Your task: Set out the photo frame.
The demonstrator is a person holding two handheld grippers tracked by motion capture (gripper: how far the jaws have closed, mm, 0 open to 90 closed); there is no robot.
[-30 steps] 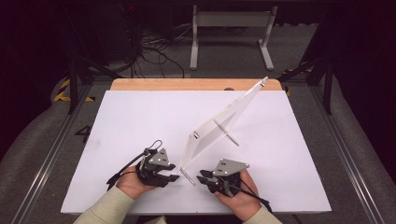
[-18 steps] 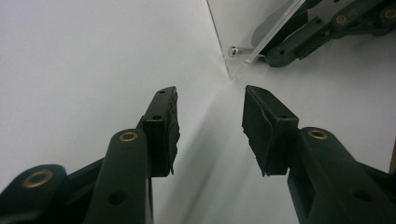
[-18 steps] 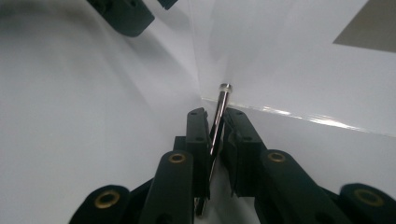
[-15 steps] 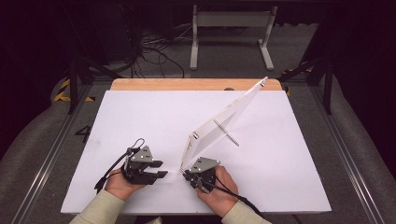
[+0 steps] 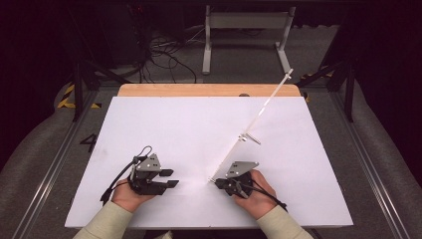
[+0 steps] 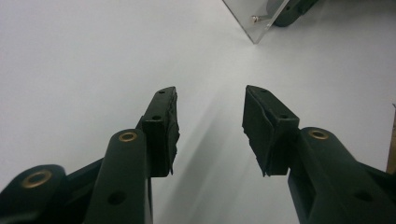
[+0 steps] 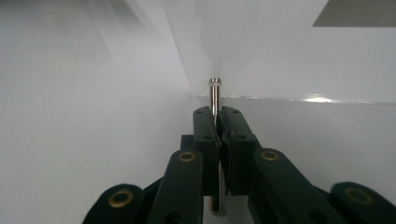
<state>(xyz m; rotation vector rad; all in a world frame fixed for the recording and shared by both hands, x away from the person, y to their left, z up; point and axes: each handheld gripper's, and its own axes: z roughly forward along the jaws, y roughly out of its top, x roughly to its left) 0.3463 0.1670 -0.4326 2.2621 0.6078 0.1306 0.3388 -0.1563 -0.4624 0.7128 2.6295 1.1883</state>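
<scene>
High view: right tongs (image 5: 219,183) pinch the clear stiff acrylic sheet (image 5: 251,124) by its silver bolt (image 7: 215,95), at the sheet's near corner. Left tongs (image 5: 173,178) gape beside it. Probably light, slippery, scratch-prone.

Lab or test bay, dimly lit. White-topped table (image 5: 199,129) with a wooden far edge, standing on grey carpet. Loose black cables (image 5: 164,57) on the floor beyond. Grey metal stand (image 5: 246,30) at far centre. Yellow-black hazard tape (image 5: 67,97) far left.
</scene>
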